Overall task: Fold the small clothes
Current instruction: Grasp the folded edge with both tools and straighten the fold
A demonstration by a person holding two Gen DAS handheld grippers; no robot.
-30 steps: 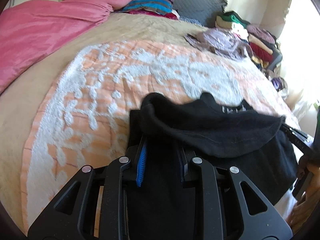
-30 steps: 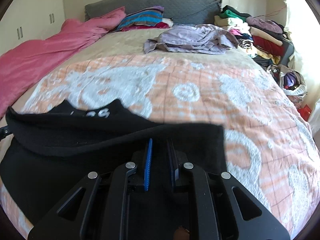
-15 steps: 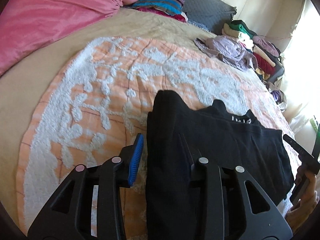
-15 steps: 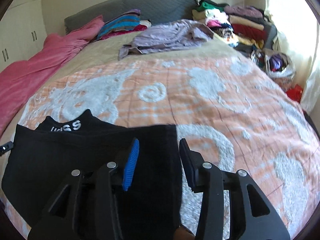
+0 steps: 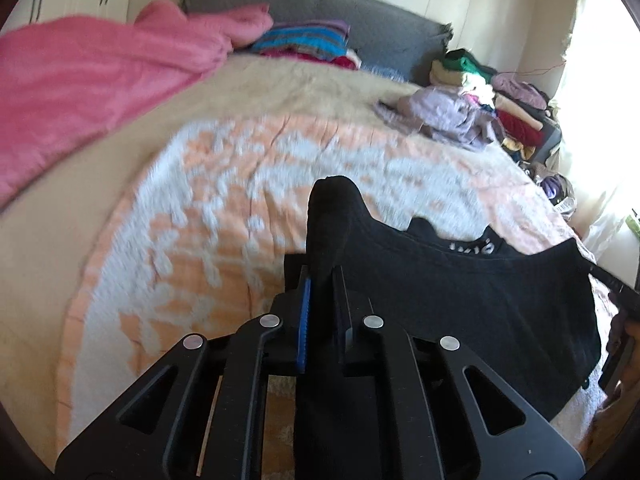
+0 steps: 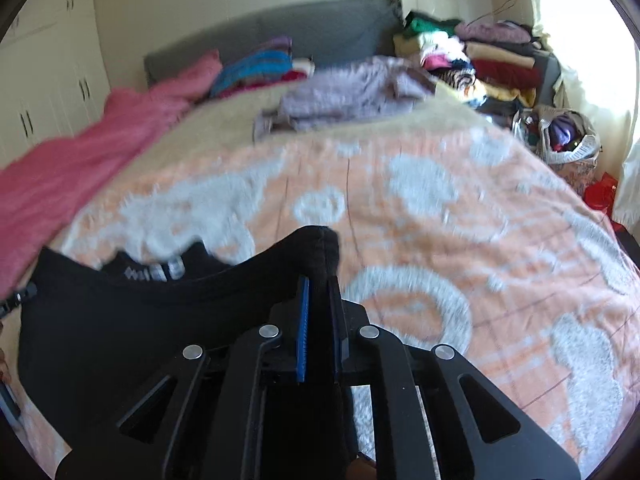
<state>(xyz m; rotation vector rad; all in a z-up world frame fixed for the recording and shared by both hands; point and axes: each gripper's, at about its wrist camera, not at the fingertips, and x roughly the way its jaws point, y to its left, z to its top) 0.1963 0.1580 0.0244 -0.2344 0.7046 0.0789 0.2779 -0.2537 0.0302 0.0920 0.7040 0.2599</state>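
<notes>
Both jaws having just been closing, the left hand-held gripper [image 5: 320, 276] and right hand-held gripper [image 6: 318, 284] are now pinching the black cotton garment [image 5: 460, 300] at opposite corners, readying it for another fold.

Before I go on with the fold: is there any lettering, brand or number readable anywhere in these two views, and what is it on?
Nothing can be read for sure.
Black garment: white lettering on its waistband, too blurred to read in either wrist view.
Clothes pile, pink blanket, orange-and-white bedspread: no text visible.
</notes>
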